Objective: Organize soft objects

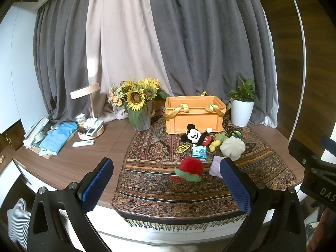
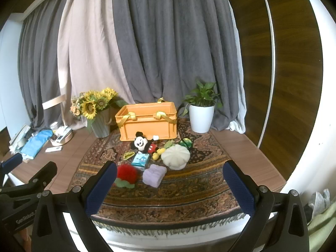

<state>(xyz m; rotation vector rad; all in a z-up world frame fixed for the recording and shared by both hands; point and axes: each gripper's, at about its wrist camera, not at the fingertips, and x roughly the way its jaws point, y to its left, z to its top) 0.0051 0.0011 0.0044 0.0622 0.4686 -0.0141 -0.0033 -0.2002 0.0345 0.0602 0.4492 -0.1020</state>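
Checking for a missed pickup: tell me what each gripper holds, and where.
Nothing. The left gripper and right gripper are both open and empty.

Grey/beige curtains [image 1: 168, 42] behind wood table [image 1: 69, 159], daylit.

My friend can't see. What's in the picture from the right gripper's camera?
Soft toys lie on a patterned rug in front of an orange box: a mouse doll, a red pompom, a purple cushion. The open right gripper is above the rug's near edge.

Only readable bits were on the gripper bodies: "GenRobot" ran along the left gripper [image 2: 23, 220]; "DAS", cut off, sat on the right gripper [image 1: 327, 194].
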